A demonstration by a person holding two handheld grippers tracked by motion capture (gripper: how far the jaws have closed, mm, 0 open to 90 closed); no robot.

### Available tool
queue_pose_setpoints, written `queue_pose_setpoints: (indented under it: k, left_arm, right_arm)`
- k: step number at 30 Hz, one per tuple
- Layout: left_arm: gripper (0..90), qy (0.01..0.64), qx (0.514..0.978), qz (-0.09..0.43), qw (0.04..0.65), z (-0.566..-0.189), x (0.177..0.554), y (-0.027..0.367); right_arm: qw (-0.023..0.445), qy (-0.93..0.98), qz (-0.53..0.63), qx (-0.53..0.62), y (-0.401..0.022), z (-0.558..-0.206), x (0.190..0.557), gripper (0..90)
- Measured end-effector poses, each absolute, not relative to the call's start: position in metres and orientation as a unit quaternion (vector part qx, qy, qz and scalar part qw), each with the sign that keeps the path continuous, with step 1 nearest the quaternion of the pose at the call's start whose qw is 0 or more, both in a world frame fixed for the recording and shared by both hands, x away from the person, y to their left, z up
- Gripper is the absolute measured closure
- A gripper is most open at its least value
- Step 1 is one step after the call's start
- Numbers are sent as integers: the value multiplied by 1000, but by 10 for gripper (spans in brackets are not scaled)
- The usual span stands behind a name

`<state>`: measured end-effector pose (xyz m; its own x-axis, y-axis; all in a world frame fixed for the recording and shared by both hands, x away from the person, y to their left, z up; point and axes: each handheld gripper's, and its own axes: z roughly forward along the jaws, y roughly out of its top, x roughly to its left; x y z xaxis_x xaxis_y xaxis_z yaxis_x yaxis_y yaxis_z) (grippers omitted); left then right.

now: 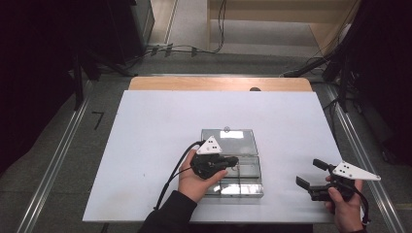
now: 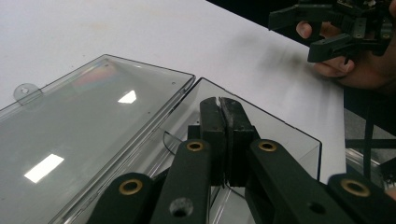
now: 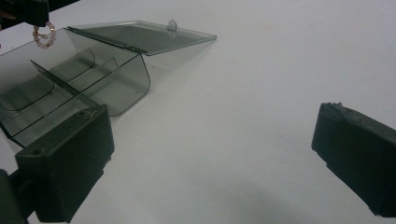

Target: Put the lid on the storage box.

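Note:
A clear smoky plastic compartment box [image 1: 241,178] lies on the white table, its lid [image 1: 228,141] folded open flat on the far side. My left gripper [image 1: 234,160] hovers over the box's open compartments [image 2: 275,135], and its jaws [image 2: 219,105] are pressed together. In the right gripper view a small ring of pink beads [image 3: 36,33] hangs from that gripper's tips above the box [image 3: 70,88]. My right gripper [image 1: 309,173] rests near the table's front right edge, open, with bare table between its jaws [image 3: 212,163]. It appears far off in the left gripper view [image 2: 322,30].
The white tabletop [image 1: 160,126] stretches wide to the left of and beyond the box. A wooden strip [image 1: 218,83] edges the far side. Metal floor rails [image 1: 58,155] run along both sides, and cables [image 1: 184,48] lie on the floor behind.

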<state>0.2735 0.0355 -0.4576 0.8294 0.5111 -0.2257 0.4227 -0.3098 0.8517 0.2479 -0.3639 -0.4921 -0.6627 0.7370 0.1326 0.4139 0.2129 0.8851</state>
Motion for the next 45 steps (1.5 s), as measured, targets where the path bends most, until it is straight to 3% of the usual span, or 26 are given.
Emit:
queue_pose_setpoints:
  k: [25, 45]
  left_arm:
    - [881, 275, 816, 24, 508, -465, 278, 13]
    - [880, 288, 837, 24, 465, -473, 285, -3]
  right_arm:
    - [160, 761, 502, 379, -364, -492, 248, 0]
    - [159, 763, 501, 376, -363, -493, 248, 0]
